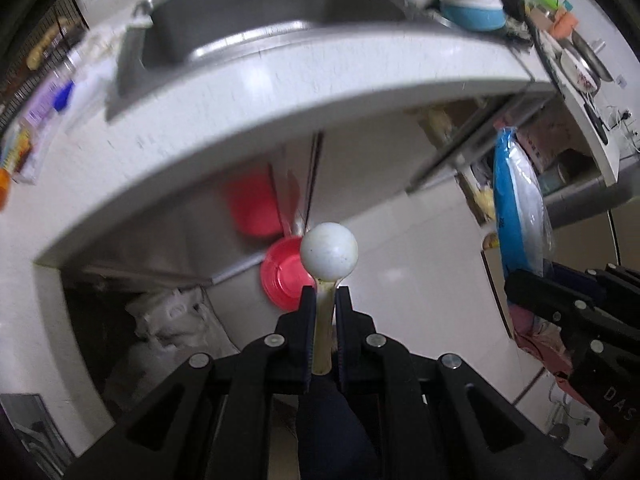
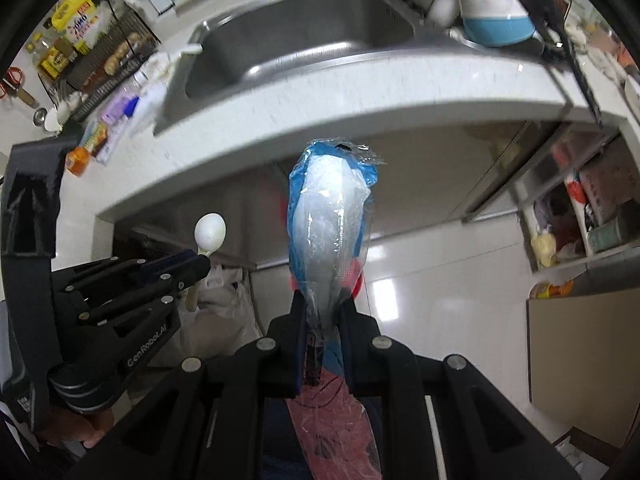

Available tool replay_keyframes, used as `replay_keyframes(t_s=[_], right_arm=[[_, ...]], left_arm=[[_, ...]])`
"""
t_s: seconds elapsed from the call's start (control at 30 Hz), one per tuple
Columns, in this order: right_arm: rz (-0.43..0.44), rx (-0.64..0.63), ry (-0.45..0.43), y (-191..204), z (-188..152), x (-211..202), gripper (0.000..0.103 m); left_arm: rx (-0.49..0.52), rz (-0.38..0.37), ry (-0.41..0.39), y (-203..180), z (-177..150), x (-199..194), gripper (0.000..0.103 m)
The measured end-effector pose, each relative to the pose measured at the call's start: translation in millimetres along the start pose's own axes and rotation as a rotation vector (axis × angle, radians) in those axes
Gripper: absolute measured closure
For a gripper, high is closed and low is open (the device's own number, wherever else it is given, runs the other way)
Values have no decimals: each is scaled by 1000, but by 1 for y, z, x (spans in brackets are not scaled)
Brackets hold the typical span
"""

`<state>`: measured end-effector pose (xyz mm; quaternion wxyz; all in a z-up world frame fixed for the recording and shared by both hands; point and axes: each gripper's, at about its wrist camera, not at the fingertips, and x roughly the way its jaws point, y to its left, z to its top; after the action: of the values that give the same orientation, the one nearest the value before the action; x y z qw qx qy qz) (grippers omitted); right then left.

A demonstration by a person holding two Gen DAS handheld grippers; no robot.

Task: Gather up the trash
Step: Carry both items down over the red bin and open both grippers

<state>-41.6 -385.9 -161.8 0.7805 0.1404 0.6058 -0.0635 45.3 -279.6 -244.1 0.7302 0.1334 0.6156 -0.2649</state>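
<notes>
Before a white counter (image 1: 280,92) with a steel sink (image 2: 304,28), above pale floor tiles (image 2: 440,292), the left gripper (image 1: 325,292) is clamped on a spoon (image 1: 329,252) and the right gripper (image 2: 323,300) on a plastic wrapper (image 2: 330,220).

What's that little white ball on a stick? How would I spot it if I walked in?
Start at the steel sink set in the white counter, then look below the counter's edge to the left gripper. Clamped between its black fingers is a white plastic spoon, handle down, bowl up. Unlike the blue-and-clear plastic wrapper in the right gripper, it is small, hard and round-headed.
</notes>
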Motion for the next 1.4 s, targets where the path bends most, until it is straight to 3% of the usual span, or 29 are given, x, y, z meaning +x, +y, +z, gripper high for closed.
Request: replay_keyframes(t_s=[0.23, 0.77, 1.0, 1.27, 1.4], right_arm=[[14, -20, 56, -6, -6, 74, 89], [53, -28, 147, -36, -7, 328, 89], [67, -23, 186, -45, -18, 396, 89], [71, -38, 192, -51, -30, 407, 89], [83, -36, 197, -46, -30, 404, 89]], left_arm=[[-33, -20, 57, 21, -11, 86, 94], [-68, -31, 94, 60, -29, 325, 94], [-81, -35, 100, 75, -37, 380, 94], [-93, -25, 81, 92, -36, 401, 47], [-98, -13, 85, 99, -35, 399, 42]])
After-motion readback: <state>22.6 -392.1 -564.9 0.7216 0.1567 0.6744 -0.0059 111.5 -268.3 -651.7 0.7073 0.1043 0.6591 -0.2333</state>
